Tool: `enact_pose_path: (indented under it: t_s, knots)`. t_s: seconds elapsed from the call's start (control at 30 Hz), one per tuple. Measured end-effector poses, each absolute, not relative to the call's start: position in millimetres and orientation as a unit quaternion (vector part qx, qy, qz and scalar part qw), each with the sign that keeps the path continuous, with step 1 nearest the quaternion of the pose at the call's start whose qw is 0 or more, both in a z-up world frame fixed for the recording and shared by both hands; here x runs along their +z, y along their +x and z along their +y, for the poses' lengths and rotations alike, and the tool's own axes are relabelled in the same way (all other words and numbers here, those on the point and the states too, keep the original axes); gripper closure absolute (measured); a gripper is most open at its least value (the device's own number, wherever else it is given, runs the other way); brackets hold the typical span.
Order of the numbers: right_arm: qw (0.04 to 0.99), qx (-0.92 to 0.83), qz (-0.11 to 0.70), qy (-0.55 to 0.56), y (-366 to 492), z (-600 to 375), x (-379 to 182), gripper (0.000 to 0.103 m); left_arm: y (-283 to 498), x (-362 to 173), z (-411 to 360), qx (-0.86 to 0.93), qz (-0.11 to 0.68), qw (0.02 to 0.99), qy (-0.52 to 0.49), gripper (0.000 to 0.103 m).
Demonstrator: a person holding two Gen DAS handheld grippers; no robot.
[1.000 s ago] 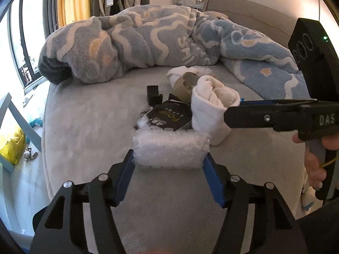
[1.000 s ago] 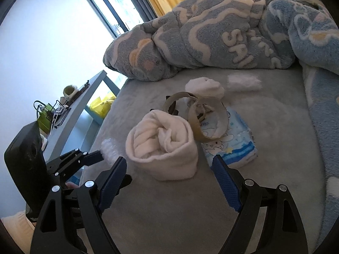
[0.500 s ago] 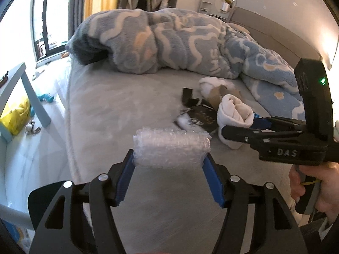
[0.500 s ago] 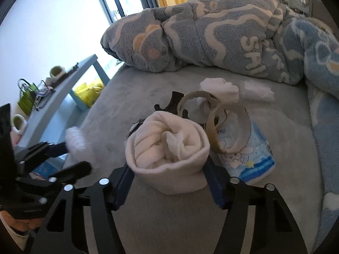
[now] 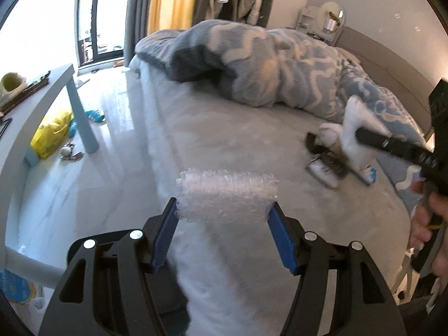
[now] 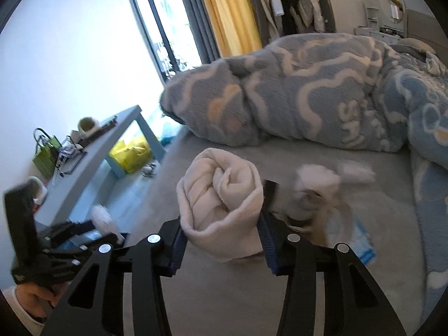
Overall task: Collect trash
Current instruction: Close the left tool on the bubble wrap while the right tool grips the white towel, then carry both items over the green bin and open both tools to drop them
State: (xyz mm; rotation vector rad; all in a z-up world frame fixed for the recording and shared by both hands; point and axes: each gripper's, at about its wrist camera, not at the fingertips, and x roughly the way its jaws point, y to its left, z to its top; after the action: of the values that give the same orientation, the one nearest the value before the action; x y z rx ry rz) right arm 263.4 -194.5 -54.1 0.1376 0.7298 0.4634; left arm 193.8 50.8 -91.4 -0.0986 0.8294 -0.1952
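Note:
My left gripper [image 5: 225, 210] is shut on a roll of clear bubble wrap [image 5: 226, 193], held above the edge of the grey bed [image 5: 224, 128]. In the right wrist view my right gripper [image 6: 222, 224] is shut on a rolled white cloth [image 6: 221, 196], lifted off the bed. The left wrist view shows that cloth [image 5: 355, 128] in the right gripper [image 5: 392, 145] at the far right. A black packet [image 5: 330, 165], a blue-and-white packet [image 6: 361, 240] and crumpled white tissue [image 6: 316, 179] lie blurred on the bed behind it.
A bulky blue-and-white blanket [image 5: 266, 64] fills the far side of the bed. Left of the bed is pale glossy floor with a light blue table [image 5: 42, 103], a yellow bag [image 5: 50, 134] under it and a green bag [image 6: 46, 154] on top.
My right gripper closed on the rolled white cloth and raised it off the bed. My left gripper carried the bubble wrap leftward, towards the bed's edge and the floor.

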Motion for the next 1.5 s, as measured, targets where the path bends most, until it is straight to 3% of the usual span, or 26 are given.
enact_pose_path:
  t_s: [0.47,0.93,1.3,1.5]
  knots:
    - [0.885,0.325,0.324,0.075,258.7,-77.5,-32.0,0.056,178.9,-142.1,155.3,-0.017,0.494,0.868,-0.055,0.036]
    - [0.835,0.389,0.385,0.051,244.3,40.4,-59.2,0.056,157.8,-197.8,226.5,-0.003,0.589,0.799,-0.121,0.036]
    - [0.809,0.381,0.448,-0.007,245.0,94.5,-97.5,0.056,150.2,-189.1,241.9,-0.017,0.573,0.810,-0.124,0.025]
    - [0.799,0.364,0.479,-0.022,249.4,107.3,-120.0,0.056,140.1,-161.7,258.1,-0.012,0.521,0.845,-0.118,0.027]
